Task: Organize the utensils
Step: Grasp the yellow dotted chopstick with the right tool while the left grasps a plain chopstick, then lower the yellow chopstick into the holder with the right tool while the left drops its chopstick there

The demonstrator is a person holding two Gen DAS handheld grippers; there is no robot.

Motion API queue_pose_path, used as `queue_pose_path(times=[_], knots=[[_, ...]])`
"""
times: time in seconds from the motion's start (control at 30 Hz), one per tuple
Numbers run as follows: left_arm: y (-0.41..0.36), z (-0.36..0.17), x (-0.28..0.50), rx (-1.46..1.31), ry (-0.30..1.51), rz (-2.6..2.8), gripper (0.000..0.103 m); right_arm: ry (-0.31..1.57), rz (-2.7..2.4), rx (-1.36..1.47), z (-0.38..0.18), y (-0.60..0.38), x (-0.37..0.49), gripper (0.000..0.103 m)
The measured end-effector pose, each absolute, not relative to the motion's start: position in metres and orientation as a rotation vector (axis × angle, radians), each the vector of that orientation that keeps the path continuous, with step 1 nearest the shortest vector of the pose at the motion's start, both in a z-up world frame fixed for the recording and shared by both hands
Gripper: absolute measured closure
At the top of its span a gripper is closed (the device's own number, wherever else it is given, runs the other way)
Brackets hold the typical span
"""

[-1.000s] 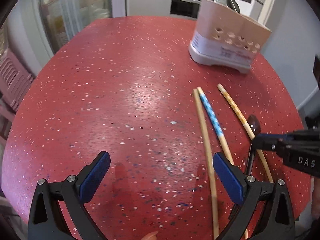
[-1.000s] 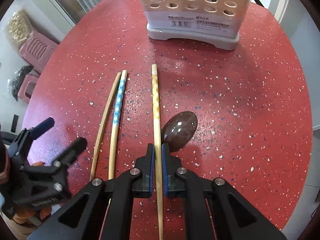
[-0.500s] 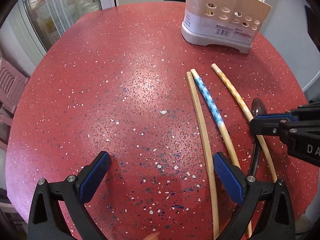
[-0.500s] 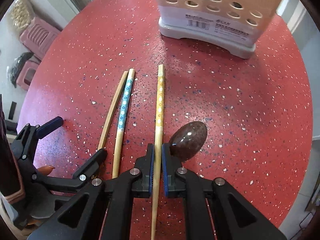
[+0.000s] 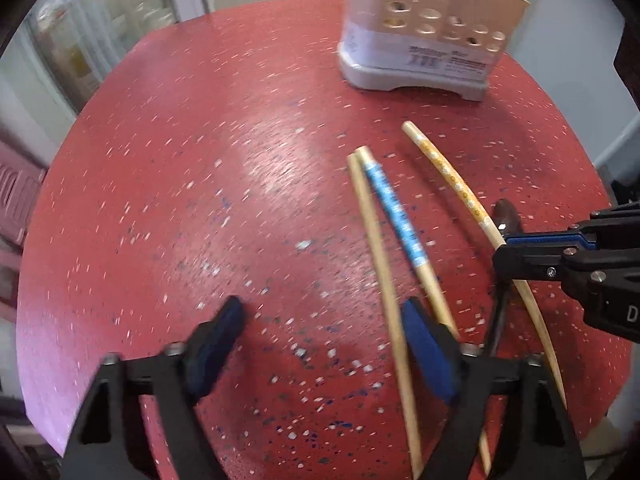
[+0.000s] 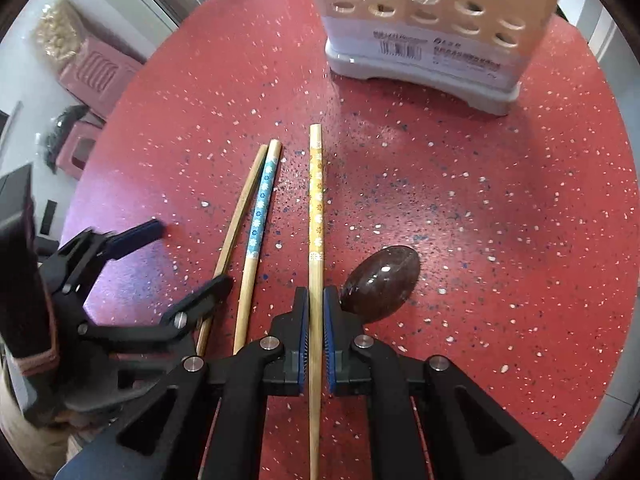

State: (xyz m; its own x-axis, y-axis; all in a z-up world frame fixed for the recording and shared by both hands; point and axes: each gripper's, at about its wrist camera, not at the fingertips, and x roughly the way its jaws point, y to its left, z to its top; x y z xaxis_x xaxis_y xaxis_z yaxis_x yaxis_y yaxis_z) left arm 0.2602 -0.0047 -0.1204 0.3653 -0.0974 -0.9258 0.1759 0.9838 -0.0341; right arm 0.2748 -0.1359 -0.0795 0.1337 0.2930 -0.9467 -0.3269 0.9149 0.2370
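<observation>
My right gripper (image 6: 315, 312) is shut on the yellow-patterned chopstick (image 6: 315, 208), which points toward the white utensil holder (image 6: 432, 28); it also shows in the left wrist view (image 5: 448, 172). A plain chopstick (image 6: 240, 216) and a blue-patterned chopstick (image 6: 260, 204) lie side by side to its left. A dark brown spoon (image 6: 382, 284) lies just right of my right gripper. My left gripper (image 5: 324, 344) is open and empty, low over the table, with its right finger over the plain chopstick (image 5: 378, 256) and the blue-patterned one (image 5: 394, 204).
The round red speckled table (image 6: 500, 208) carries everything. The utensil holder (image 5: 424, 36) stands at the far side, its holes facing me. Pink stools (image 6: 96, 76) stand on the floor beyond the left edge. The table edge runs close on the right.
My left gripper has moved forward and down toward the two left chopsticks. My right gripper keeps its hold on the yellow chopstick and has lifted it slightly toward the holder.
</observation>
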Motion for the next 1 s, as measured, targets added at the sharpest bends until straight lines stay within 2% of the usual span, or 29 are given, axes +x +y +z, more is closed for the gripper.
queue_pose_path(times=[0.07, 0.2, 0.23, 0.27, 0.3, 0.33, 0.4, 0.63, 1.0], knots=[[-0.013, -0.12, 0.271, 0.094, 1.202, -0.203, 0.016, 1.339, 0.465, -0.02, -0.074, -0.141, 0.271, 0.095], [-0.031, -0.114, 0.289, 0.131, 1.244, -0.245, 0.022, 1.311, 0.502, 0.019, -0.066, -0.148, 0.265, 0.095], [-0.034, -0.113, 0.293, 0.14, 1.253, -0.258, 0.03, 1.304, 0.506, 0.022, -0.065, -0.15, 0.265, 0.095], [-0.038, -0.112, 0.297, 0.153, 1.26, -0.273, 0.048, 1.292, 0.513, 0.025, -0.063, -0.151, 0.264, 0.095], [-0.042, -0.111, 0.299, 0.157, 1.266, -0.286, 0.061, 1.284, 0.518, 0.025, -0.061, -0.155, 0.263, 0.095], [-0.046, -0.109, 0.303, 0.158, 1.277, -0.294, 0.068, 1.274, 0.521, 0.024, -0.06, -0.156, 0.26, 0.095], [-0.05, -0.109, 0.306, 0.14, 1.278, -0.308, 0.069, 1.253, 0.527, 0.03, -0.056, -0.161, 0.257, 0.095], [-0.04, -0.084, 0.292, 0.007, 1.101, -0.278, 0.069, 1.2, 0.555, 0.09, -0.045, -0.198, 0.249, 0.095], [-0.019, -0.035, 0.257, -0.164, 0.872, -0.278, 0.069, 1.011, 0.565, 0.102, -0.009, -0.219, 0.232, 0.095]])
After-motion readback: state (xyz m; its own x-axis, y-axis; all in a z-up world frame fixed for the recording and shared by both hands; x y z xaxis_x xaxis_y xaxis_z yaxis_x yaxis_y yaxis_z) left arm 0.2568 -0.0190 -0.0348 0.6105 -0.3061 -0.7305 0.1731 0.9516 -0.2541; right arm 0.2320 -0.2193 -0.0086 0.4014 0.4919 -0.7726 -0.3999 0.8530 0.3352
